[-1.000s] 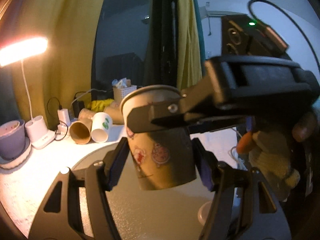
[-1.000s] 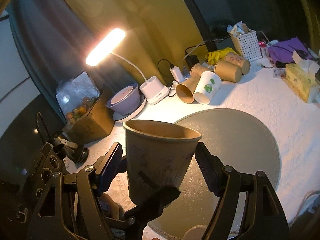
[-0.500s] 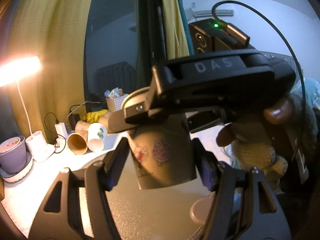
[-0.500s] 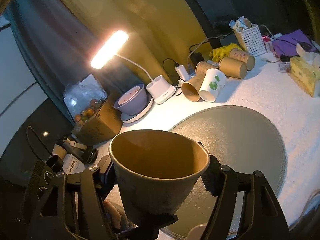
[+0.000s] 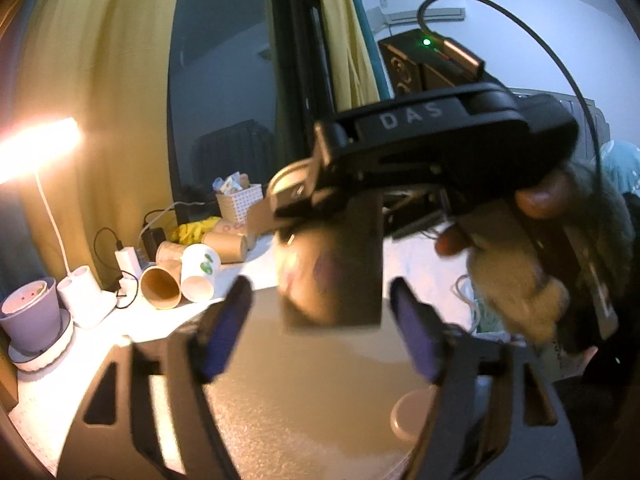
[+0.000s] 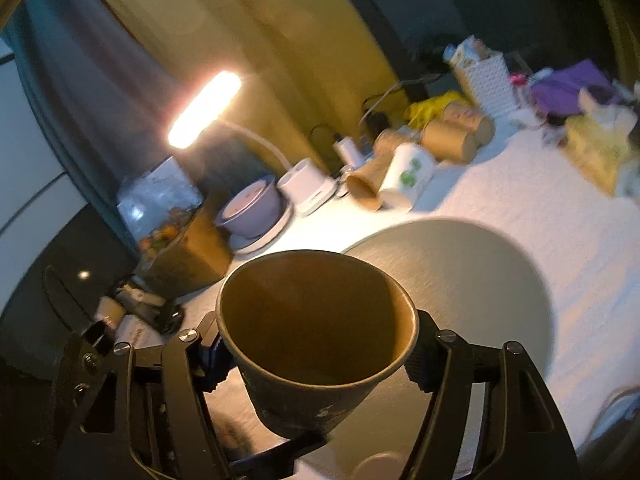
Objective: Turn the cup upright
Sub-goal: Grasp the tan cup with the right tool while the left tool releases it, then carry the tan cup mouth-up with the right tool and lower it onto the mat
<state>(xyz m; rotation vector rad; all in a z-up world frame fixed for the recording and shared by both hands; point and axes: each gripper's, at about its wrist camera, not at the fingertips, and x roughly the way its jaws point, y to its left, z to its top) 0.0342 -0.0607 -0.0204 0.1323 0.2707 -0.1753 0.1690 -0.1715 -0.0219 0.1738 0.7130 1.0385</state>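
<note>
Right claw (image 6: 318, 354) clamping upright cup (image 6: 316, 344), left claw (image 5: 320, 320) spread beside it

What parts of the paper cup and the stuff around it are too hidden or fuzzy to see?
- Paper cup, left wrist view: its print is motion-blurred, and the right hand-held gripper covers its rim.
- Paper cup base, right wrist view: hidden by the cup's own wall.
- White basket contents, right wrist view: blurred and too small.
- Small round object, left wrist view: partly behind the left hand-held gripper's finger.

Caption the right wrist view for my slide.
Right gripper holds brown paper cup mouth-up above the round grey mat.
</note>
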